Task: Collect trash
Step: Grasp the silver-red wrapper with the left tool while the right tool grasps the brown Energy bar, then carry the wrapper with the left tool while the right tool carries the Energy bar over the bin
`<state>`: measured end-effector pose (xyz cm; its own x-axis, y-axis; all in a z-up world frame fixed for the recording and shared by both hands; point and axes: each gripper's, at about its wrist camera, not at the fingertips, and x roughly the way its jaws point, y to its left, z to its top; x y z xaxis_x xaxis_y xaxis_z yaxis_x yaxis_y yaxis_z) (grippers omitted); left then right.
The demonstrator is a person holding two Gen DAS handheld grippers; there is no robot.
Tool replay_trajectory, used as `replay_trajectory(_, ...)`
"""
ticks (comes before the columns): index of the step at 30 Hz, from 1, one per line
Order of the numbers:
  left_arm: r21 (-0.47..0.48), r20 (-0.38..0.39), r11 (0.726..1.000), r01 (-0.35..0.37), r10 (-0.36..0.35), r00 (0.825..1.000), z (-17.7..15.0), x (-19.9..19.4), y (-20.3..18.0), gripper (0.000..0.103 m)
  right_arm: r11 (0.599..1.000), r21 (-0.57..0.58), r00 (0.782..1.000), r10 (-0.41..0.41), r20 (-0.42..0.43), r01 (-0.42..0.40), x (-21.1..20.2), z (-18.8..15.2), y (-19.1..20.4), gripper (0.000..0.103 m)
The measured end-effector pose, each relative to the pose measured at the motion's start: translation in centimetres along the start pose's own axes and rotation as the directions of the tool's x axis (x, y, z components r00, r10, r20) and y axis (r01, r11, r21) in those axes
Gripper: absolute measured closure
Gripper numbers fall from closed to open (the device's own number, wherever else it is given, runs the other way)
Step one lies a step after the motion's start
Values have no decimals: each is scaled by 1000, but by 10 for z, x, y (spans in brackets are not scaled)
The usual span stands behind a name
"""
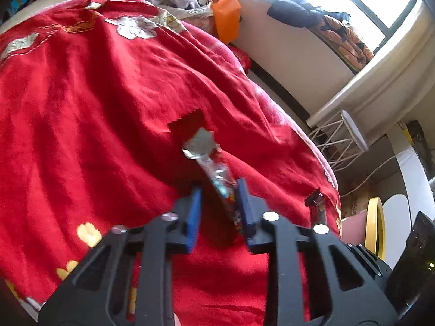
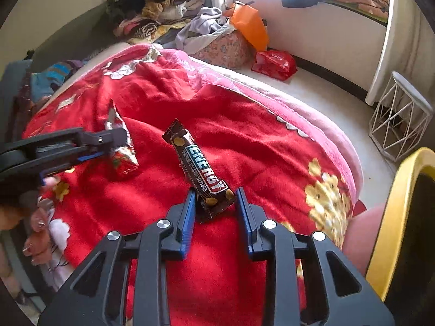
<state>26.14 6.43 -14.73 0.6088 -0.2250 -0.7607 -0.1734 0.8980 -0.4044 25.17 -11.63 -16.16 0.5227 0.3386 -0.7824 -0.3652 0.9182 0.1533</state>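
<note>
A red blanket point(image 1: 108, 95) covers the bed. In the left wrist view my left gripper point(image 1: 219, 187) is shut on a torn red snack wrapper point(image 1: 202, 142), whose silver foil end sticks up beyond the blue pads. The right wrist view shows that gripper point(image 2: 117, 146) from the side with the wrapper point(image 2: 123, 160) at its tips. A brown energy bar point(image 2: 201, 168) lies on the blanket point(image 2: 244, 135). My right gripper point(image 2: 216, 190) is shut on its near end, one blue pad against each side.
A yellow-rimmed bin point(image 2: 391, 217) stands at the bed's right edge, with a white wire side table point(image 2: 399, 125) behind it. Piled clothes, an orange bag point(image 2: 250, 24) and a red bag point(image 2: 274, 63) lie at the far end. A person's hand point(image 2: 40, 225) holds the left gripper.
</note>
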Motion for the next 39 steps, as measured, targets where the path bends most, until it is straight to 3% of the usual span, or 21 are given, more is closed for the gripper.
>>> replay_trajectory(12, 100, 79, 994, 33, -41, 996, -11, -45, -31, 98, 995, 85, 994, 42, 103, -50, -64, -16, -10, 75)
replay_trajectory(23, 201, 122, 976, 83, -109, 986, -25, -81, -71, 99, 986, 162, 984, 13, 176, -42, -119, -34, -42, 75)
replay_trajectory(29, 263, 117, 957, 122, -157, 981, -36, -90, -101, 99, 973, 230, 978, -36, 206, -13, -145, -44, -72, 75)
replay_trajectory(39, 388, 79, 900, 197, -246, 966, -58, -95, -165, 99, 926, 372, 969, -144, 200, 61, -167, -69, -132, 75)
